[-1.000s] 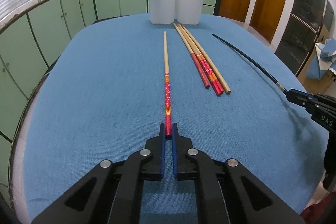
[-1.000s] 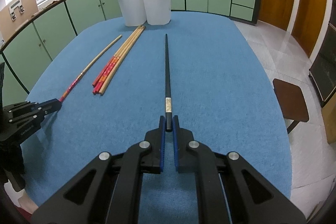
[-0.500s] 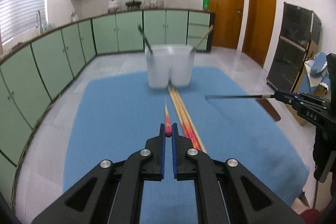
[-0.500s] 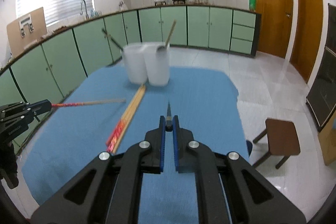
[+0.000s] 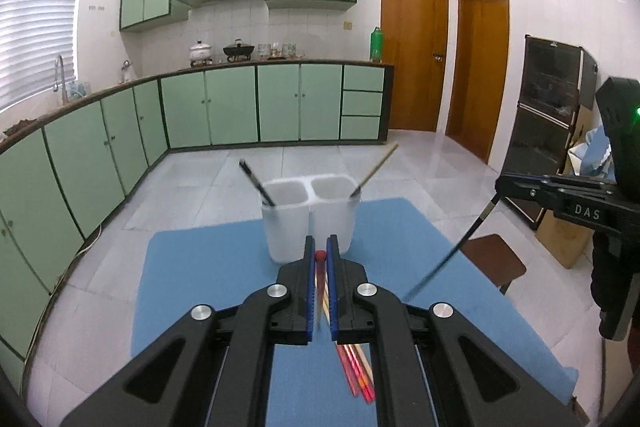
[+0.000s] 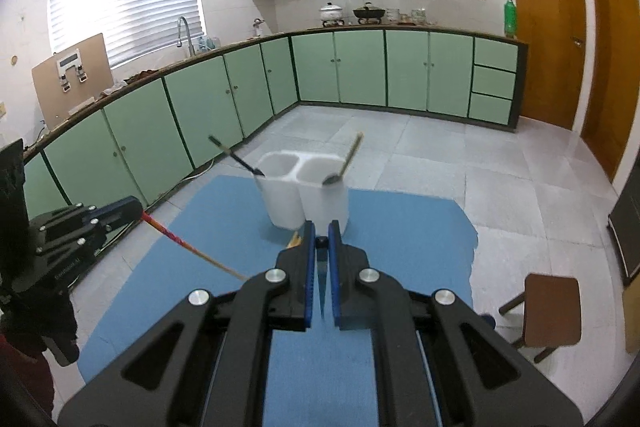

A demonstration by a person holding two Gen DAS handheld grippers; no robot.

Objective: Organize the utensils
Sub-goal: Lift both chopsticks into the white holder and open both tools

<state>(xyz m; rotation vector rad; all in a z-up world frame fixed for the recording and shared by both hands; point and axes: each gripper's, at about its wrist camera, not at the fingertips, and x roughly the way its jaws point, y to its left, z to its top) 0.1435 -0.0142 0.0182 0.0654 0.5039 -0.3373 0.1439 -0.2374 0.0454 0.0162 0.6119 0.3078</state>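
Left gripper (image 5: 321, 254), black with blue pads, sits at lower centre of its own view, jaws clamped on the red end of a red-and-bamboo chopstick (image 5: 320, 256). The stick hangs downward between the fingers, blurred. From the right wrist view the same stick (image 6: 188, 245) slants from the gripper at the left edge toward frame centre, tan tip lower.

Right gripper (image 6: 321, 242), same build, jaws pinched on the butt of a thin black chopstick (image 6: 321, 241); the shaft drops away below the pads. In the left wrist view that black stick (image 5: 452, 255) slopes down-left from the right gripper (image 5: 500, 185) at the right edge.

Both held sticks are in the air above the blue cloth-covered table (image 5: 208, 267).

White plastic twin-compartment holder (image 5: 308, 219) stands on the table at frame centre, just beyond the left fingertips. Left compartment: one dark chopstick (image 5: 256, 183) leaning left. Right compartment: a tan-handled utensil (image 5: 376, 169) leaning right; in the right wrist view it shows a spoon bowl at the rim.

Bundle of red-ended bamboo chopsticks (image 5: 358, 375) lies on the cloth, low in frame, partly hidden under the left gripper.

Brown wooden stool (image 6: 550, 311) on the tiled floor, lower right.
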